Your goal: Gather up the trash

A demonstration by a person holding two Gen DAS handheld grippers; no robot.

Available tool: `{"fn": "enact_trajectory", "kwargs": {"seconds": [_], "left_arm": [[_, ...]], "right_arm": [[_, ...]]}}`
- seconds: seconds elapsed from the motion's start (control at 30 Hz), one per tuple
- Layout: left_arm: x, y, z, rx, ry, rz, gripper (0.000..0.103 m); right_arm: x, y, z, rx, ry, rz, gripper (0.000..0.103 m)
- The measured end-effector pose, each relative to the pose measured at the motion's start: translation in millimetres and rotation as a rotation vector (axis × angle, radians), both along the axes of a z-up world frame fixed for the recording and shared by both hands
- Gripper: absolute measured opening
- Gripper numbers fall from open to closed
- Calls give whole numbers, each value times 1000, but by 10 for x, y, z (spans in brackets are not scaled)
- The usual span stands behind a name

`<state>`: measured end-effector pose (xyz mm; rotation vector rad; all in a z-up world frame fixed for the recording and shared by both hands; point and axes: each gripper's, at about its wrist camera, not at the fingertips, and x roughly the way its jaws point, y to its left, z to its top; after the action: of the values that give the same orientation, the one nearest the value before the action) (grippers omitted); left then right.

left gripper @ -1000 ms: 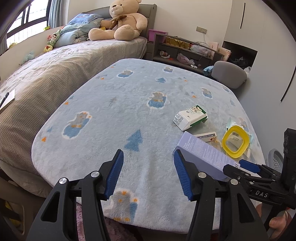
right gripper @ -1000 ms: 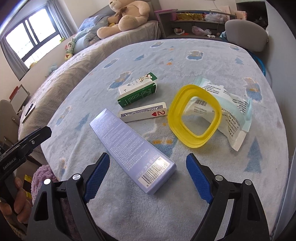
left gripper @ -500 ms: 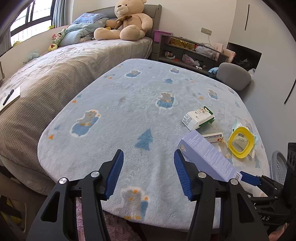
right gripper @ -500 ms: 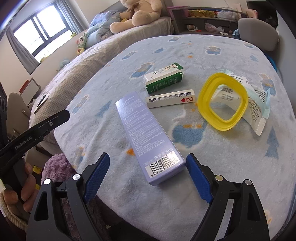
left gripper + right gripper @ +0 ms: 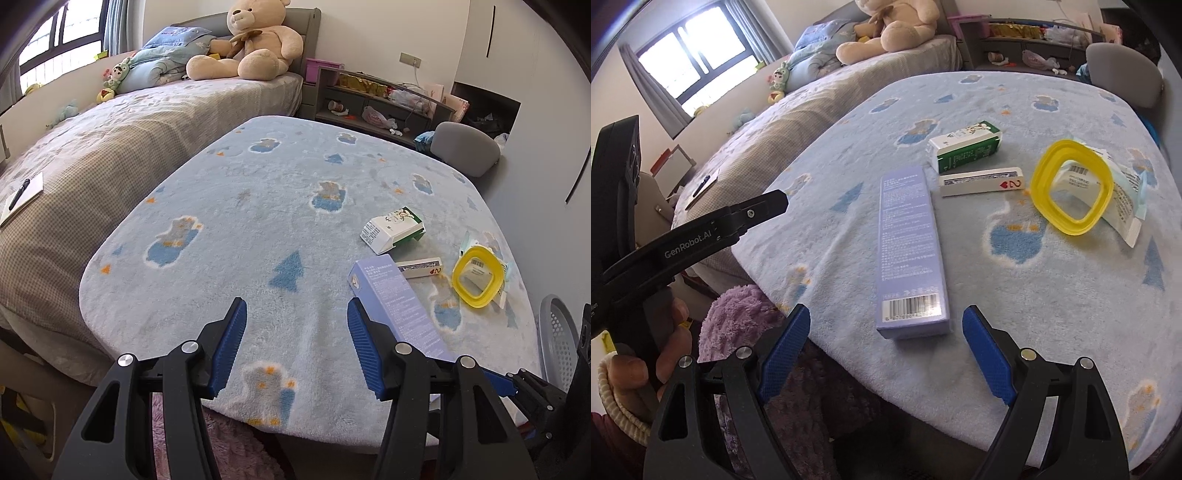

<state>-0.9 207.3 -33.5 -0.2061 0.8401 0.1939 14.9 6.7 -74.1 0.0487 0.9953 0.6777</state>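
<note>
Backing off is what we've done with the right gripper (image 5: 886,350) over the last second: the lavender box (image 5: 910,247), which sat partly between its blue pads, now lies wholly ahead of them at twelve o'clock, barcode end nearest us, on the blue fleece blanket (image 5: 1052,295). We hold nothing: those jaws stand wide, wider than the box, with only blanket between them. At one o'clock from the box lie the green-and-white carton (image 5: 964,146) and, just beside it, the slim playing-card pack (image 5: 982,181); at two o'clock the yellow ring (image 5: 1073,192) rests on the printed plastic packet (image 5: 1126,199). Our left gripper (image 5: 293,349) hovers over bare blanket near the table's edge, its jaws about half apart and empty, the lavender box just off its right pad at one o'clock. A grey mesh basket (image 5: 557,332) shows at three o'clock in the left view, below the table edge, likely where the trash goes. Risks, as we judge them: the box's near end lies close to the blanket's edge, so a clumsy nudge could push it off; the smooth faces could slip from a shallow pinch; and our two tools are close, so a reach across might clash.
</note>
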Motion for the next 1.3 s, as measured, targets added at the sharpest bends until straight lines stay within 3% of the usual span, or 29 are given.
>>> {"fn": "enact_trajectory", "kwargs": {"seconds": [0.37, 0.6, 0.8, 1.3], "left_arm": [[238, -581, -136, -83, 70, -112, 55], [456, -885, -208, -102, 122, -127, 55], [628, -965, -320, -111, 175, -89, 55], [750, -959, -336, -67, 197, -27, 55]], "right_arm": [[16, -782, 113, -45, -47, -206, 83], [30, -1120, 176, -32, -62, -283, 83], [39, -1244, 185, -15, -62, -309, 83], [97, -1228, 141, -6, -49, -319, 83]]}}
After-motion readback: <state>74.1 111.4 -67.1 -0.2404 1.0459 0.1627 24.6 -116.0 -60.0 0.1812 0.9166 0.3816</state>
